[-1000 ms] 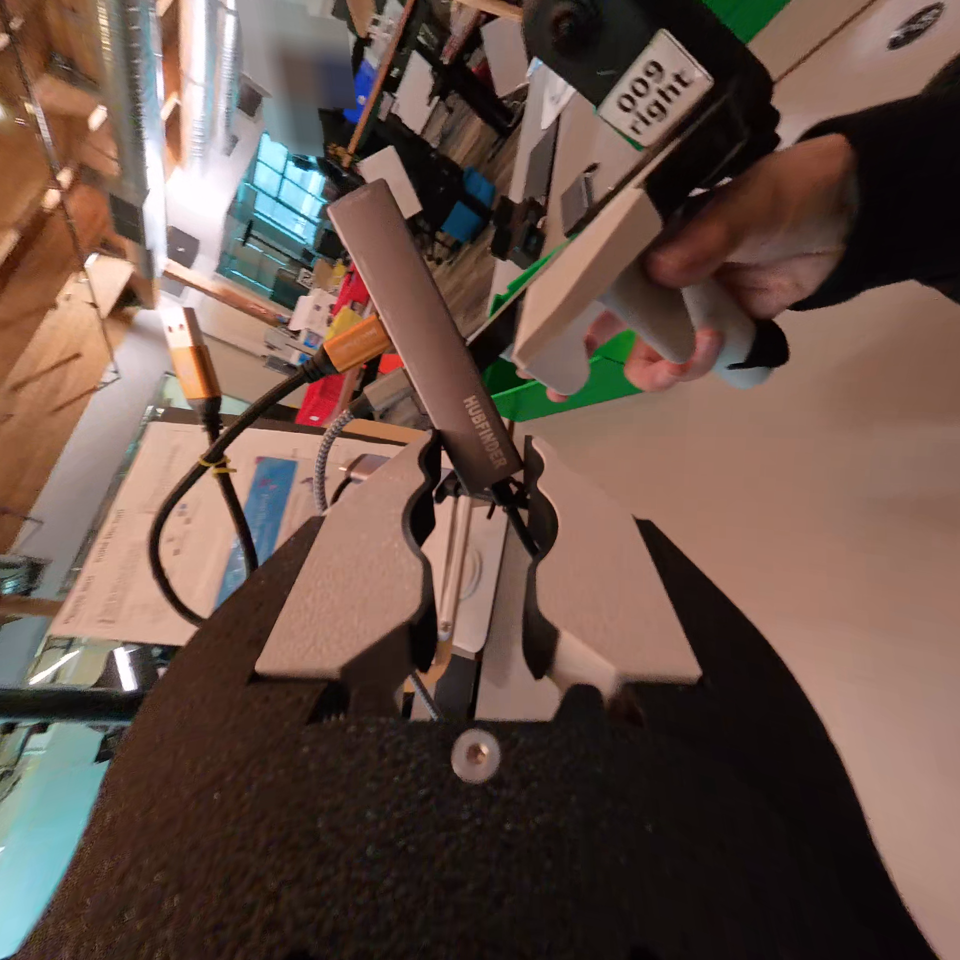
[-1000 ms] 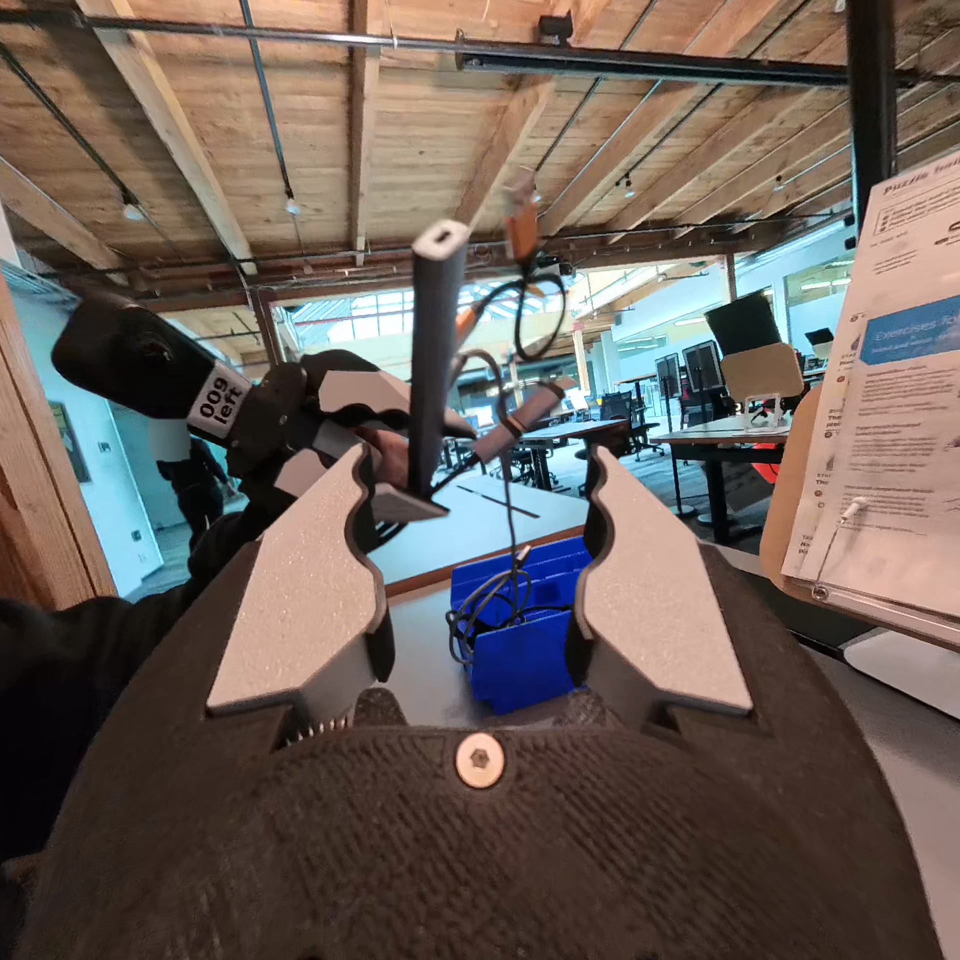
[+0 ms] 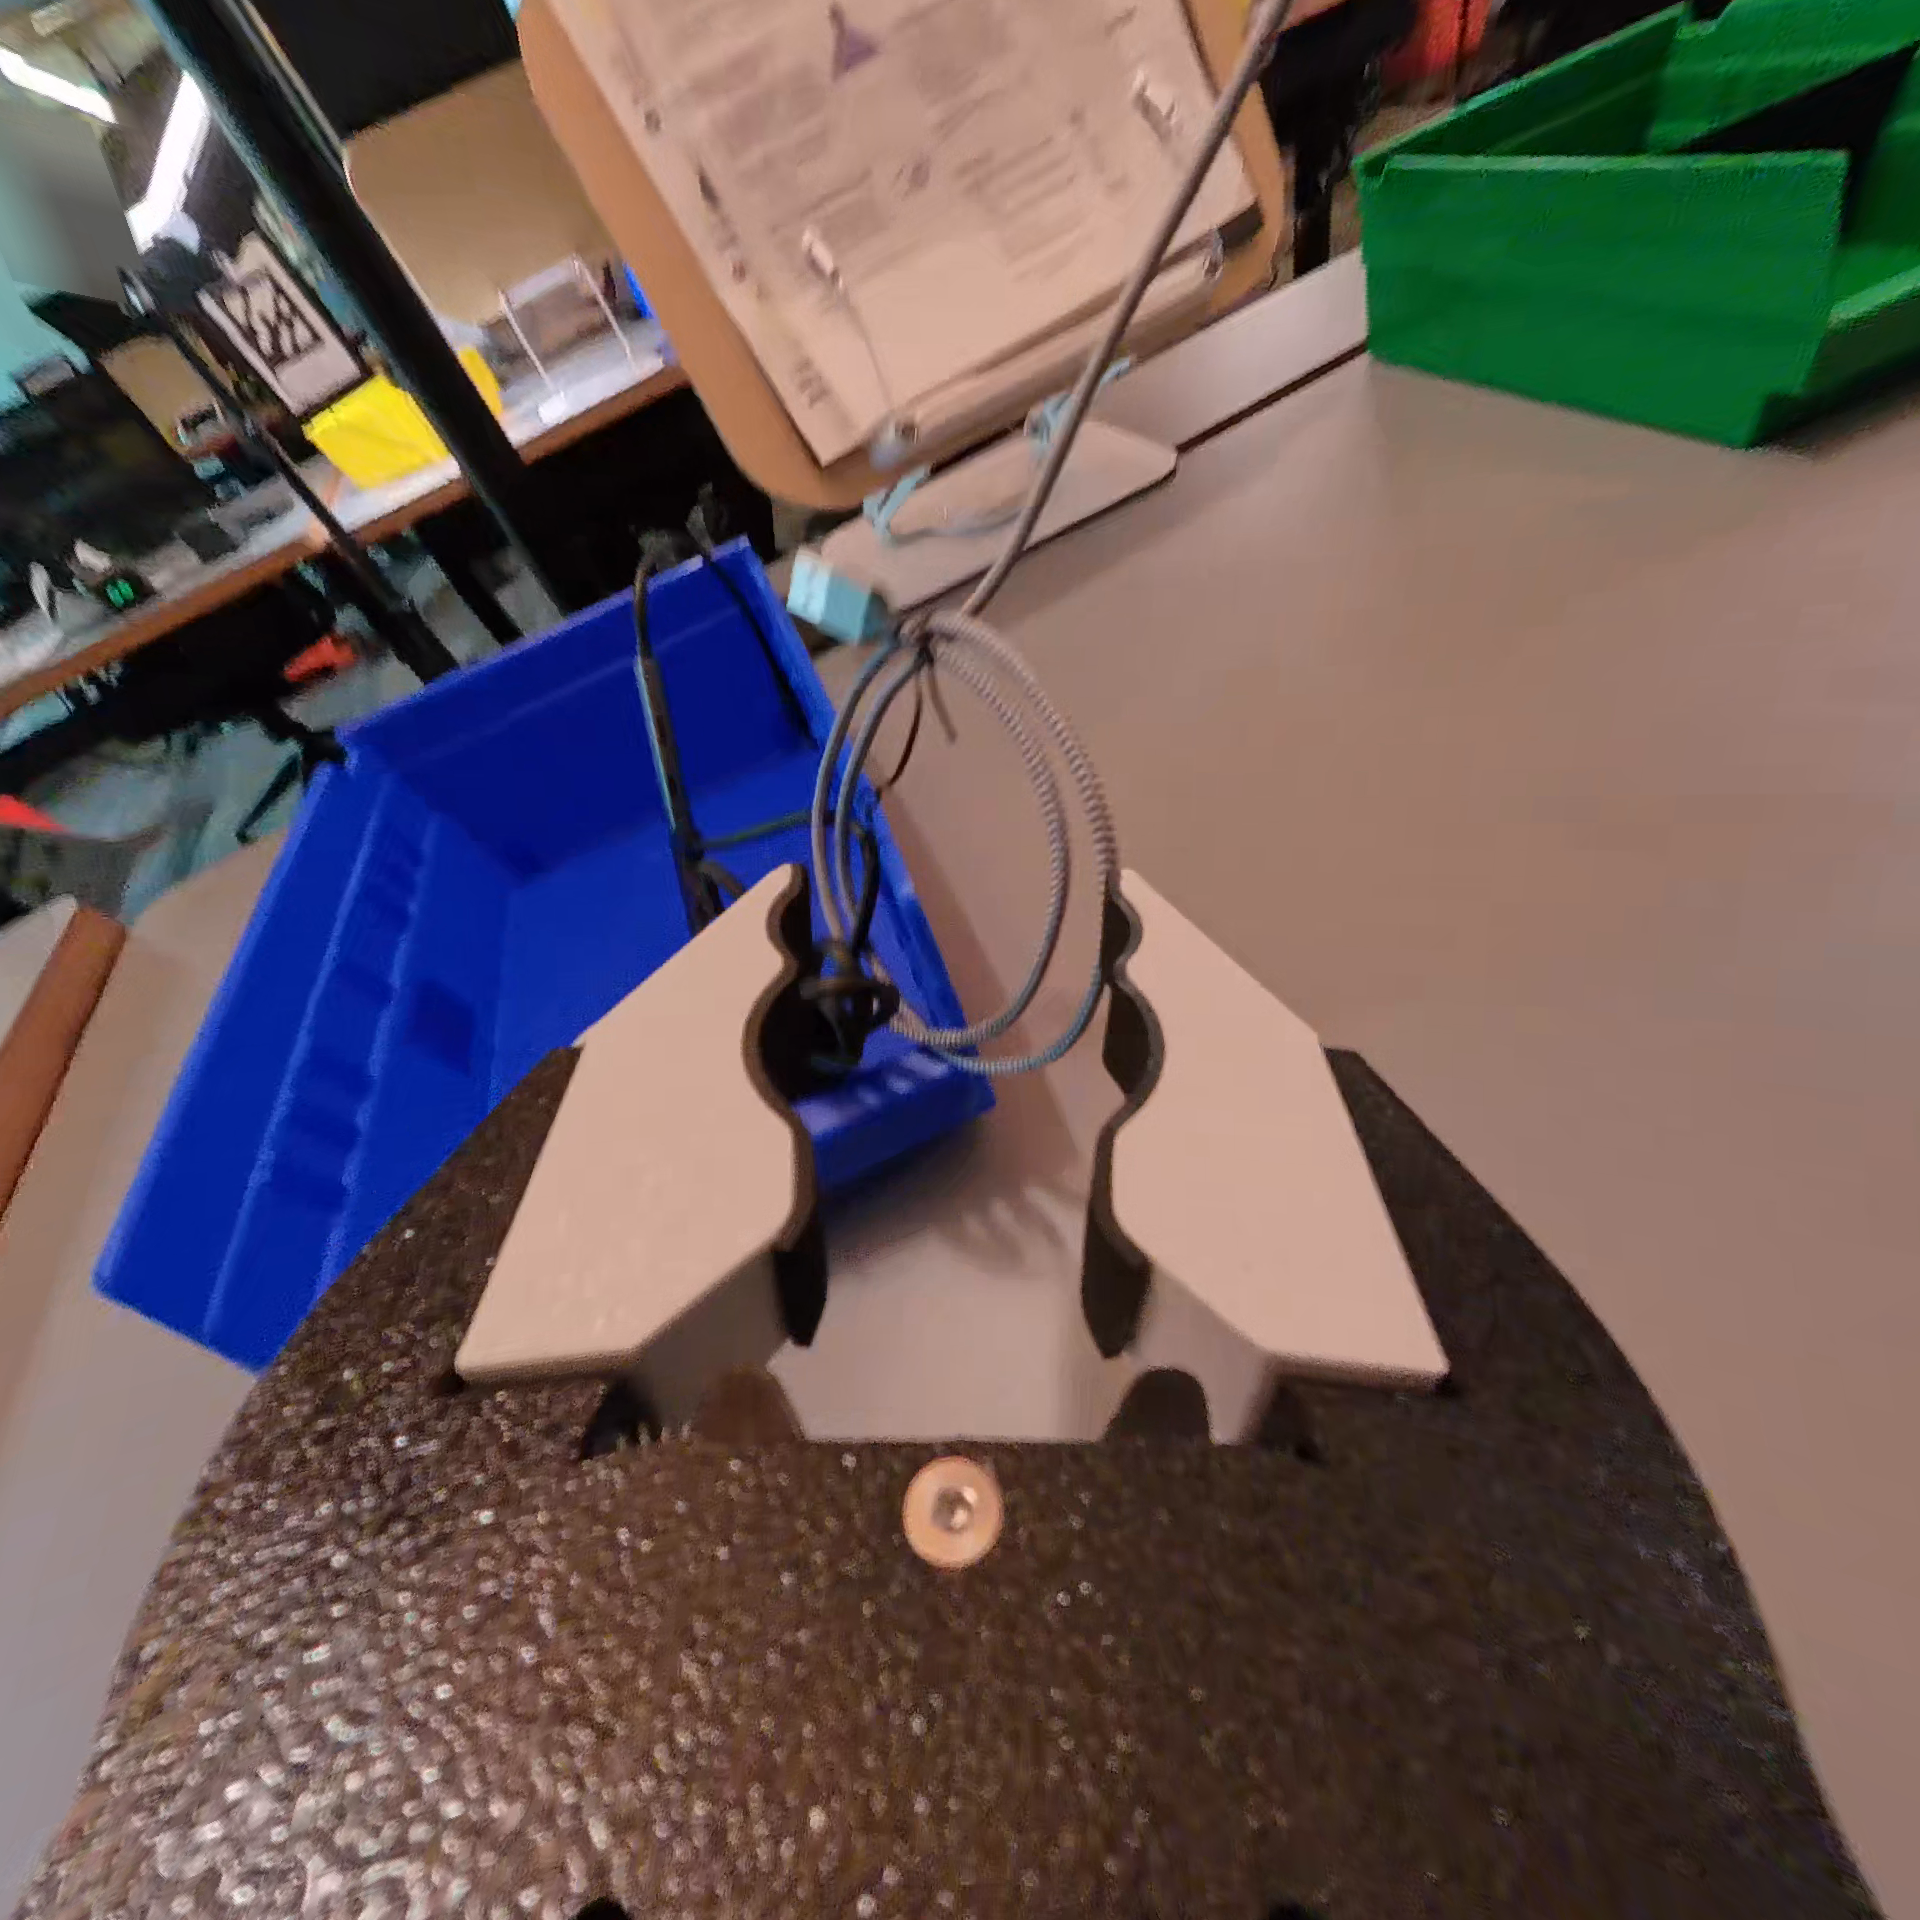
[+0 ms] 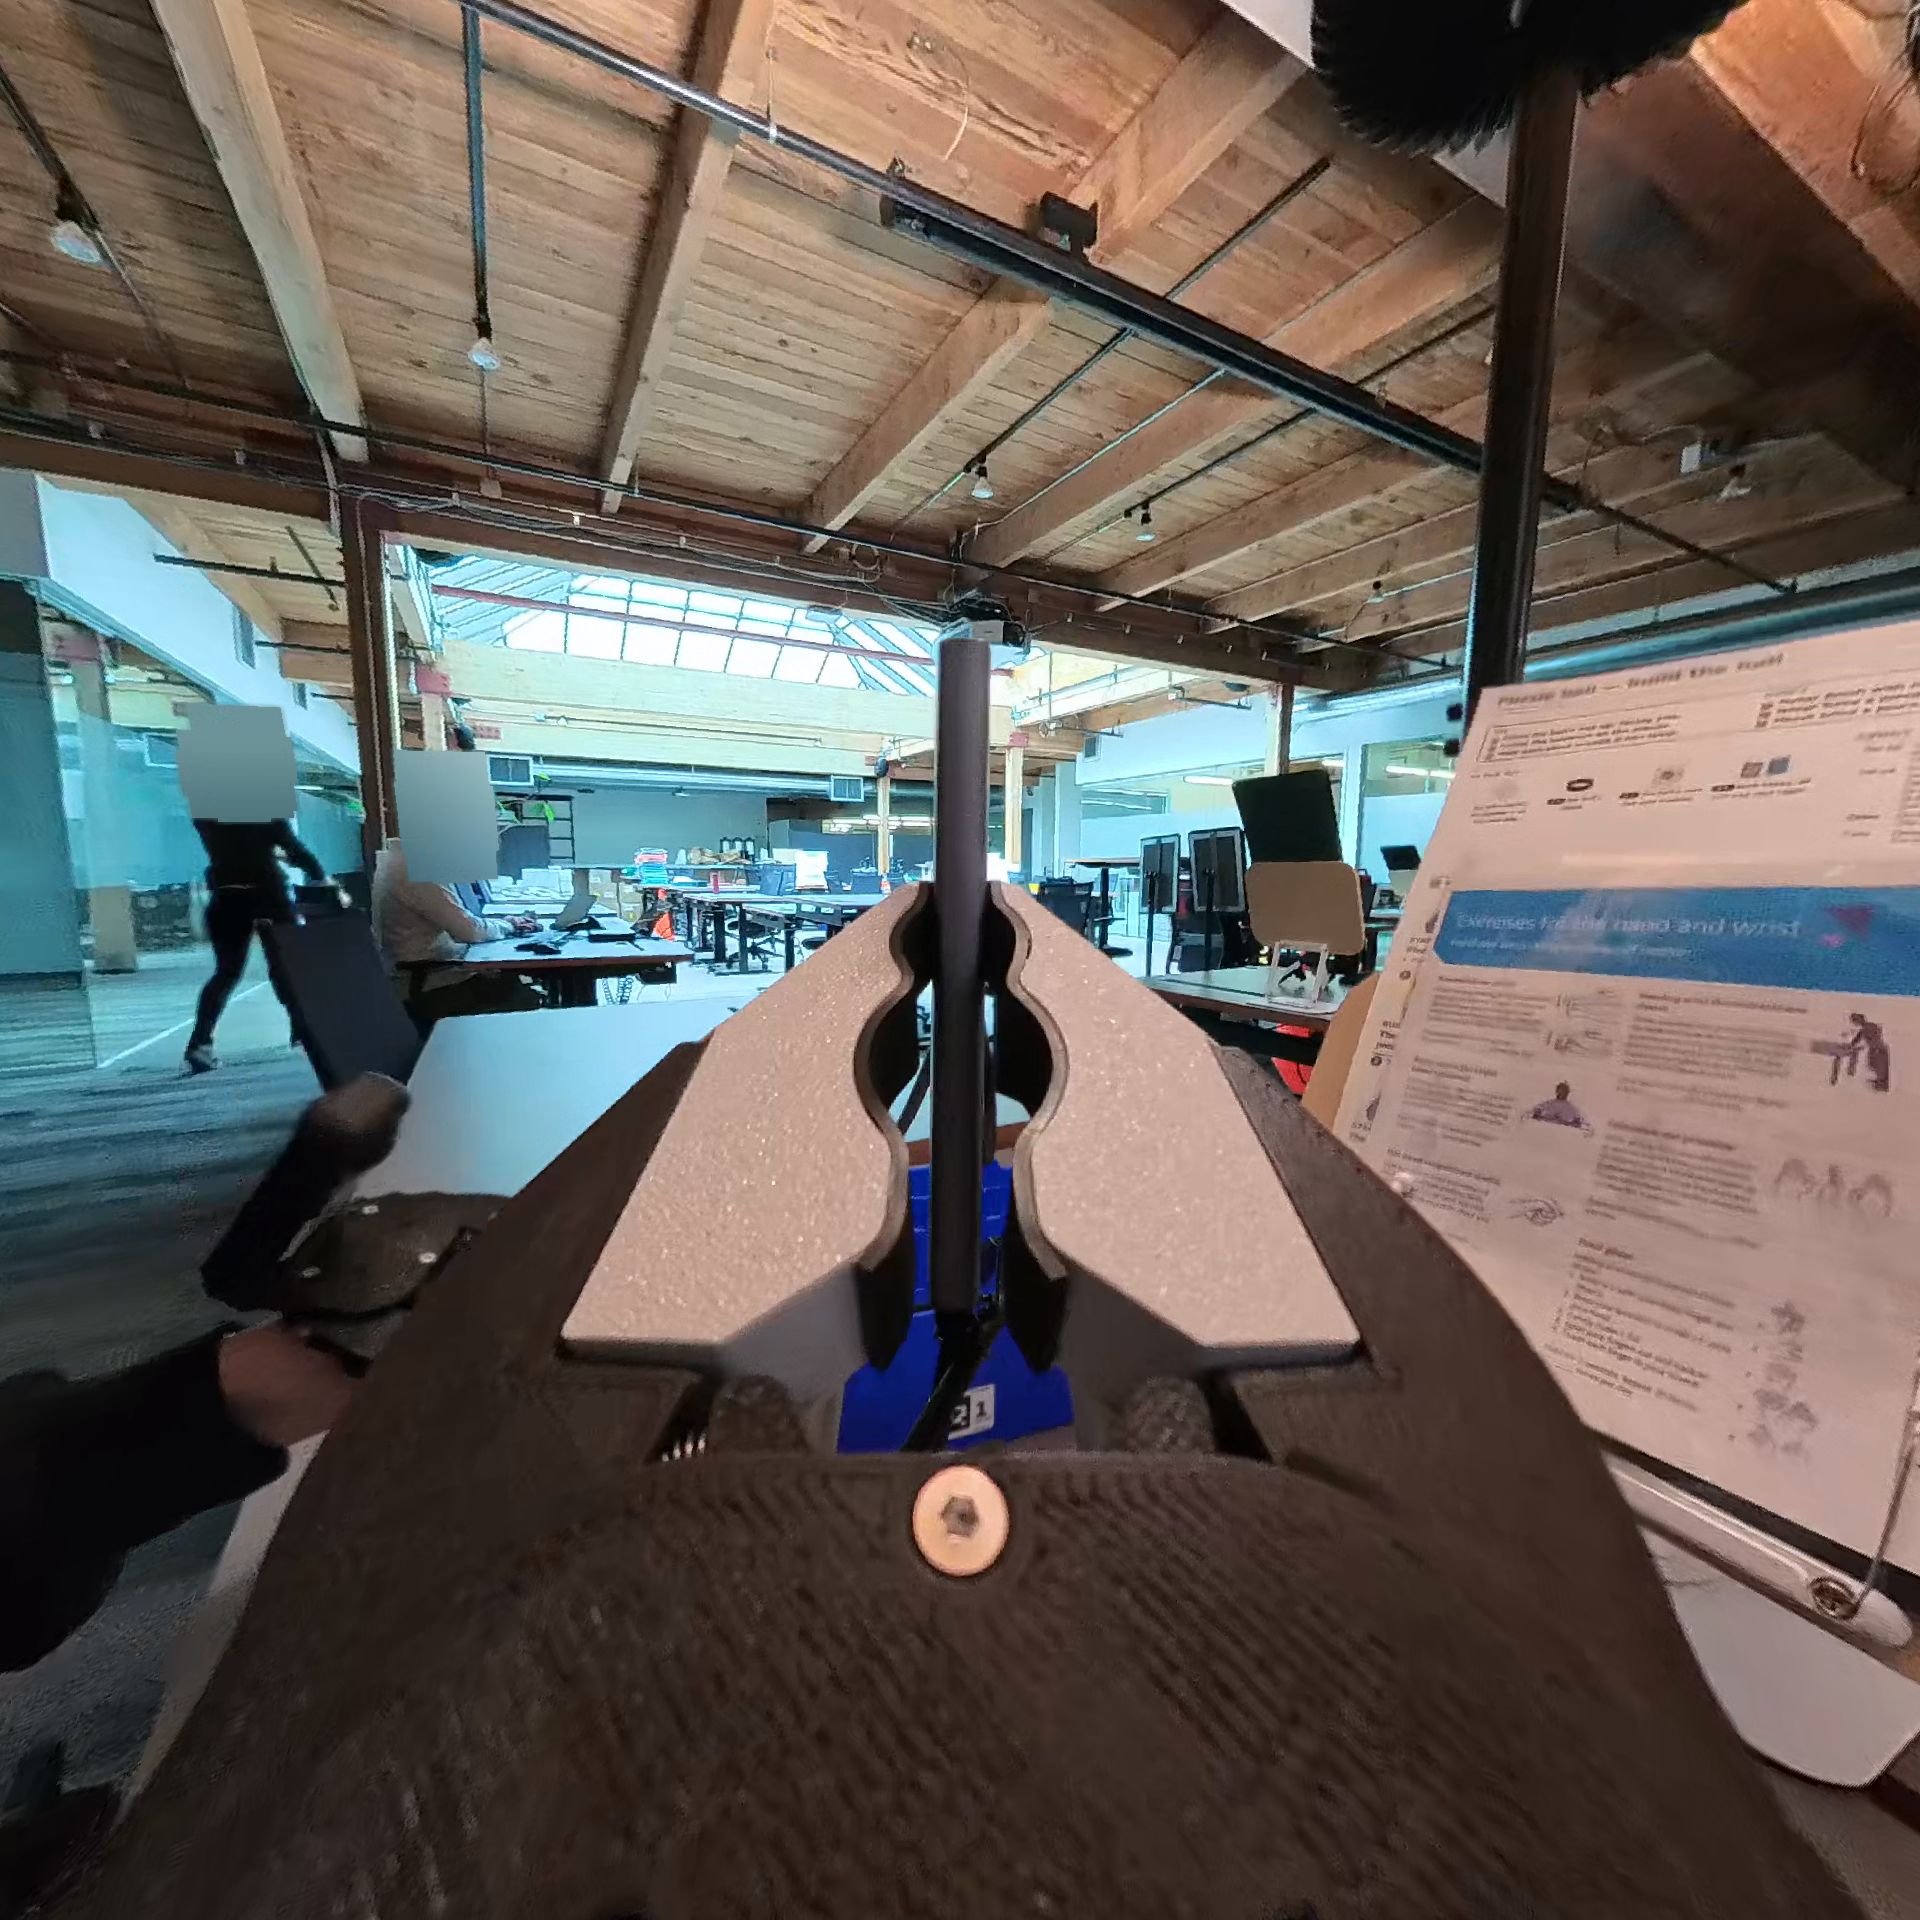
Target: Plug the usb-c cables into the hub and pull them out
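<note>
— On the grey table (image 3: 1507, 831), what sits in the blue bin (image 3: 436, 935)?

— Dark cables, I think; motion blur makes it hard to say more. A thin black lead (image 3: 665, 748) rises from the bin floor and goes over its far rim, and a small black coil (image 3: 842, 1003) lies near the front wall, just past the left gripper's (image 3: 951, 997) fingertips. The bin is smooth moulded plastic with stepped ribs down its side wall.

— And the grey cable?

— A braided grey cable (image 3: 1070, 831) hangs down from above the frame, is tied off in a knot, and loops in a ring between the bin's right wall and the bare tabletop. A green bin (image 3: 1600, 249) stands well apart at the far right; its contents are not visible.

— How do the left fingers (image 3: 665, 1143) stand?

— Spread apart, nothing between them. They are flat pale-grey wedges with wavy inner edges, mounted on a rough, grainy black body.

— Where is the hub (image 4: 958, 935)?

— In the right gripper (image 4: 961, 914). It is a slim dark-grey bar, matte and straight, standing upright with its top well above the fingertips. The right fingers (image 4: 758, 1143) are pressed close on it, pinching it between their scalloped edges. A black lead leaves its lower end.

— Anything beside it?

— A printed sheet on a brown board (image 4: 1662, 1091) stands just to the right, and the person's dark-sleeved hand (image 4: 281, 1371) holds the other gripper's handle low at the left.
</note>
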Demonstrator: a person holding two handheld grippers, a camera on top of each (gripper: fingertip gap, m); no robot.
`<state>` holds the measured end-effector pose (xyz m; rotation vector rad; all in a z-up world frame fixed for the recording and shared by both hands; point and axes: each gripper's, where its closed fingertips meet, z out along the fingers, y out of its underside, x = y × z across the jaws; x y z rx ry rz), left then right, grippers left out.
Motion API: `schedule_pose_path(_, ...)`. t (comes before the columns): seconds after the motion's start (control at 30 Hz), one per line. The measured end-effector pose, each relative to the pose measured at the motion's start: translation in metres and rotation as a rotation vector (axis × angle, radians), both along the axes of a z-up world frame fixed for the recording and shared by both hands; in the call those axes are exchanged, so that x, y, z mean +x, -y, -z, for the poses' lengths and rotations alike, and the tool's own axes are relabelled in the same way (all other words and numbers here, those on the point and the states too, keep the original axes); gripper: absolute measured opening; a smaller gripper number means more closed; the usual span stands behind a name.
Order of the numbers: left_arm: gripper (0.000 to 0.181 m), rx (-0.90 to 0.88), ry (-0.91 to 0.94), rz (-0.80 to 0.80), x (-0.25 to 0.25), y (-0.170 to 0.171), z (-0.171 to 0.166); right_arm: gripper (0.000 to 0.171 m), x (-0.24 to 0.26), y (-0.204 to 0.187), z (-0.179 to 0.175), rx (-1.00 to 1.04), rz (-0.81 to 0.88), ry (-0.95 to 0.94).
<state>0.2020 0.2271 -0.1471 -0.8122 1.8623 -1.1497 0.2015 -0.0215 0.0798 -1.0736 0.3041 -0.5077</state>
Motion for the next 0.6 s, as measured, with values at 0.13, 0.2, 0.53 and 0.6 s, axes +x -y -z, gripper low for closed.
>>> schedule_pose_path(0.13, 0.055, -0.006, -0.076, -0.027, -0.007, -0.007, 0.016, 0.007, -0.008, -0.002, -0.003, -0.061, 0.022, -0.011)
schedule_pose_path(0.2, 0.054, 0.003, -0.048, -0.028, -0.012, -0.007, 0.014, 0.007, -0.012, 0.003, -0.006, -0.094, 0.055, 0.009)
schedule_pose_path(0.53, 0.053, 0.104, 0.051, 0.068, -0.022, 0.026, 0.015, 0.007, -0.044, -0.006, -0.043, -0.046, 0.021, 0.083)
schedule_pose_path(0.6, 0.051, 0.195, 0.084, 0.040, -0.014, 0.039, 0.023, 0.007, -0.051, -0.016, -0.047, -0.033, -0.026, 0.087)
